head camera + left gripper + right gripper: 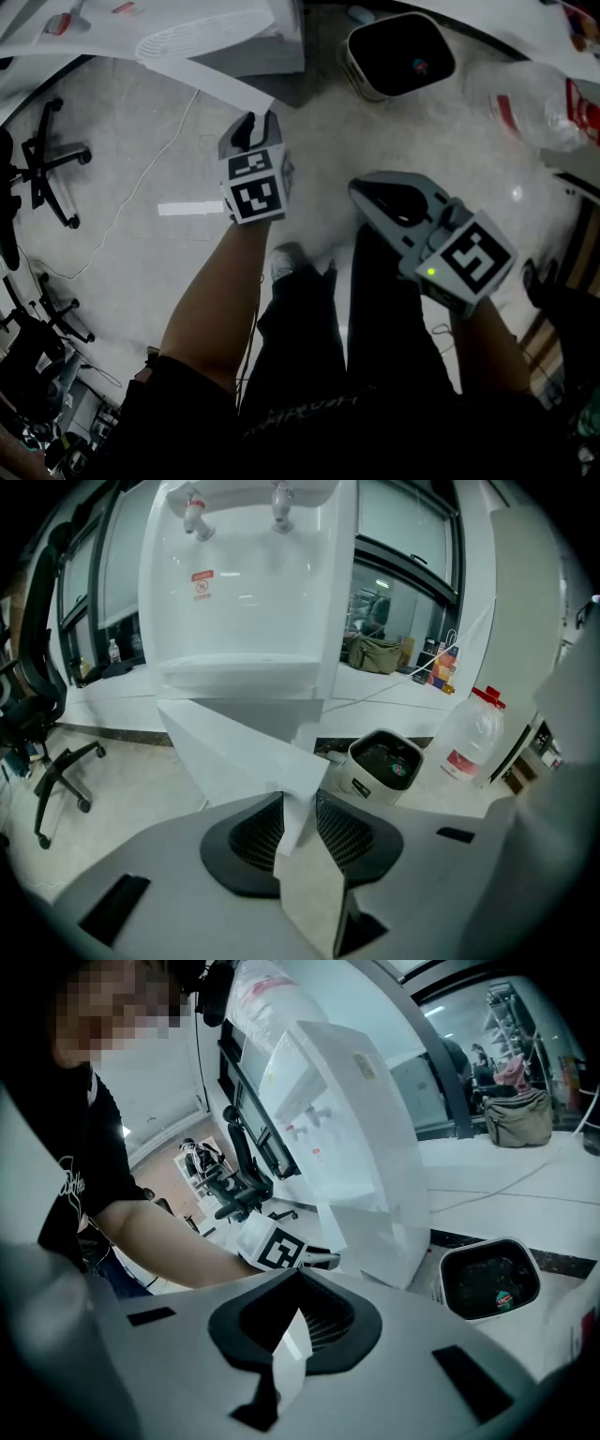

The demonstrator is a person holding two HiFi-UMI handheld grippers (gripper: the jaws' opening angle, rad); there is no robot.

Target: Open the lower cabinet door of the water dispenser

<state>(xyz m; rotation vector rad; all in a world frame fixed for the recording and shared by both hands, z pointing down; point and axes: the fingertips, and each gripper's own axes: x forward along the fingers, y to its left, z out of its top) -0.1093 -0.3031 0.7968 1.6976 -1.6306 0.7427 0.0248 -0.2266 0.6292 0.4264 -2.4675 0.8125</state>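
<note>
Door grip, lower cabinet partly open. My left gripper (296, 803), at lower centre of its own view, had its jaws closed on the free edge of the lower cabinet door (234, 747). The door stood angled out from the water dispenser (248, 592) at upper centre. My right gripper (289, 1335), low in its frame, was closed on nothing. Likely fault: the pinch looked thin and near a corner, so a pull off the hinge arc could slip the panel free.
</note>
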